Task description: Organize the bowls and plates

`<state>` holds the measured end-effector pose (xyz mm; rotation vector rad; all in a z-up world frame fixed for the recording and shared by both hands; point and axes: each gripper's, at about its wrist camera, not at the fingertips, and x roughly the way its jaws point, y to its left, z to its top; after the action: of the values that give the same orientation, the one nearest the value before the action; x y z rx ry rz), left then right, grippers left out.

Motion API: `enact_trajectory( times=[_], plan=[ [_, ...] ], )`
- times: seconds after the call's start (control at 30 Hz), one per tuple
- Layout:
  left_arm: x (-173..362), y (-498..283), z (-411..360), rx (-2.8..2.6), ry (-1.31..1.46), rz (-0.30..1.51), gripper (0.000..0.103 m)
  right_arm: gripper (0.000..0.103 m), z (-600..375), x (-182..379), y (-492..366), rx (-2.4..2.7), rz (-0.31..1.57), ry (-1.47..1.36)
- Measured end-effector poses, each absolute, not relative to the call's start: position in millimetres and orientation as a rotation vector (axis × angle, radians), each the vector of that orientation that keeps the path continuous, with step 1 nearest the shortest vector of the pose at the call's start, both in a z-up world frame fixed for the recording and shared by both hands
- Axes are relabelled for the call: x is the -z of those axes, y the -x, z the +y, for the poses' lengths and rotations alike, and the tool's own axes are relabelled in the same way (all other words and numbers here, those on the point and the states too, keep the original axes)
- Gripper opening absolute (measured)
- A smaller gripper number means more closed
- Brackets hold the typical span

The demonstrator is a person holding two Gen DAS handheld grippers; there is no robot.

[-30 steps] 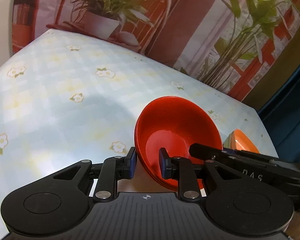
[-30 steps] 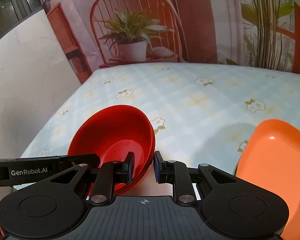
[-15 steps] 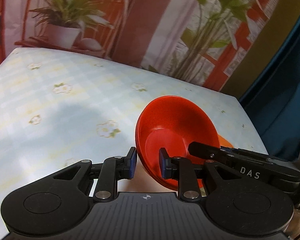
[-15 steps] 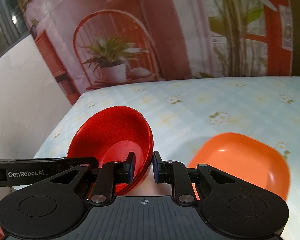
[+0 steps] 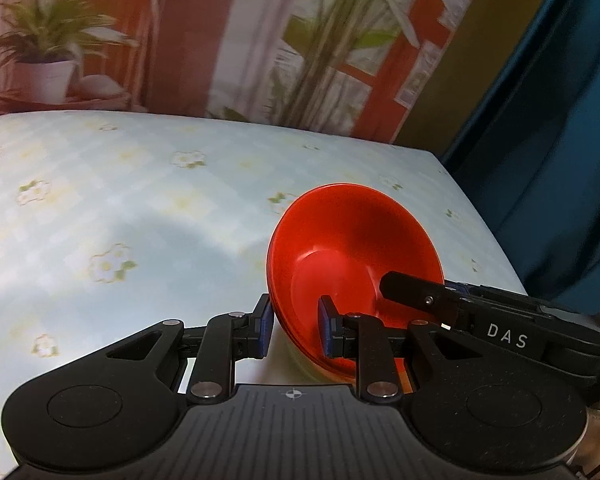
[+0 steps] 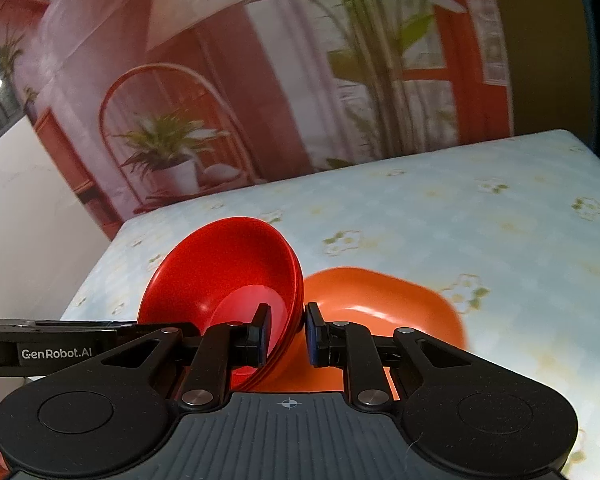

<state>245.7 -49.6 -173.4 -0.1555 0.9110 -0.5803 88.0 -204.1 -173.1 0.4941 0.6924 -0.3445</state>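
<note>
A stack of red bowls (image 5: pixel 352 248) is held tilted above the table by both grippers. My left gripper (image 5: pixel 294 326) is shut on its near-left rim, one finger inside and one outside. My right gripper (image 6: pixel 285 334) is shut on the opposite rim of the red bowls (image 6: pixel 228 268); its finger (image 5: pixel 416 296) reaches into the bowl in the left wrist view. An orange plate (image 6: pixel 384 304) lies on the table just right of and under the bowls in the right wrist view. The left gripper's body (image 6: pixel 52 346) shows at the left of that view.
The table (image 5: pixel 140 208) has a pale blue floral cloth. Its right edge (image 5: pixel 484 232) borders a blue curtain. A printed backdrop with plants stands along the far edge (image 6: pixel 340 164). A white wall is at the left in the right wrist view.
Both grippers have carried the red bowls to the right, toward the table's right edge. The orange plate now lies close beside and partly under the bowls.
</note>
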Motion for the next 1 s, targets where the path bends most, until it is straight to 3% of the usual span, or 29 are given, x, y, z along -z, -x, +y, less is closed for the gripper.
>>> enact_trajectory(
  times=[1.0],
  plan=[
    [197, -258, -90, 0.656, 0.060, 0.998, 0.025, 0.018, -237, 200, -67, 0.429, 0.771, -0.513]
  ],
)
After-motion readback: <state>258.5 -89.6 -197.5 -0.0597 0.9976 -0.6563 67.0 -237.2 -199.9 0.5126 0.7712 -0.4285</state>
